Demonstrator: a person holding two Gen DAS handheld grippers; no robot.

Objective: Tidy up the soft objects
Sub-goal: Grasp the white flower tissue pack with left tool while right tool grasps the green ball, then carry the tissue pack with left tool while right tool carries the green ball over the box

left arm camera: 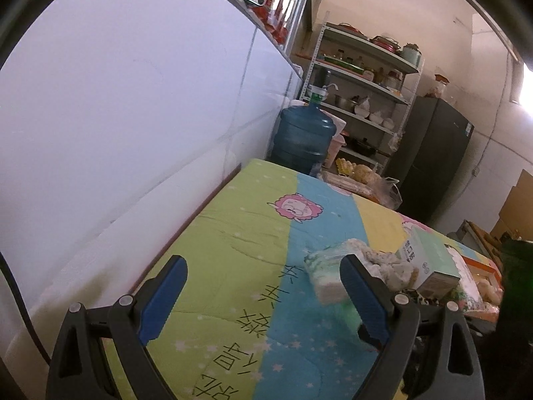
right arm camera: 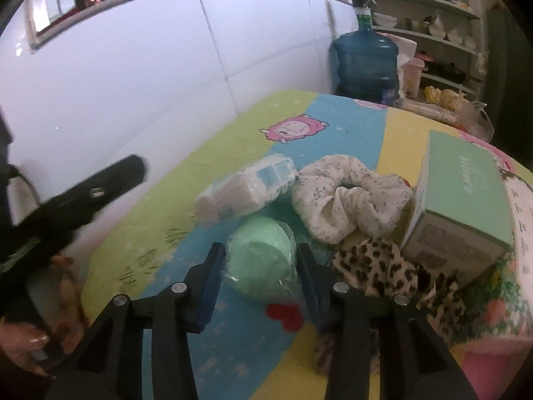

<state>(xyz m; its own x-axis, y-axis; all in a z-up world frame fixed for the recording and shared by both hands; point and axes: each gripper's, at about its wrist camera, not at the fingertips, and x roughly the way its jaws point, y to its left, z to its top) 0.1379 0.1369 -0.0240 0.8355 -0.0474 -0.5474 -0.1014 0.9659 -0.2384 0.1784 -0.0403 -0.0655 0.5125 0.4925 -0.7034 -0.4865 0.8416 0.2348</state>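
Observation:
In the right wrist view my right gripper (right arm camera: 261,263) is shut on a green wrapped roll (right arm camera: 261,260) resting on the colourful quilt (right arm camera: 333,130). Behind the roll lie a white tissue pack (right arm camera: 246,190), a white speckled scrunchie (right arm camera: 349,196) and a leopard-print cloth (right arm camera: 383,270). A mint green box (right arm camera: 463,200) stands to the right. My left gripper (left arm camera: 263,296) is open and empty above the quilt (left arm camera: 240,233). In the left wrist view the tissue pack (left arm camera: 324,273), the scrunchie (left arm camera: 386,263) and the box (left arm camera: 429,263) lie just beyond its right finger.
A white wall panel (left arm camera: 116,116) runs along the left side of the bed. A blue water jug (left arm camera: 303,133) stands behind the bed, beside metal shelves (left arm camera: 363,76) and a dark fridge (left arm camera: 433,156). The left gripper's handle (right arm camera: 83,196) and a hand show at the right view's left.

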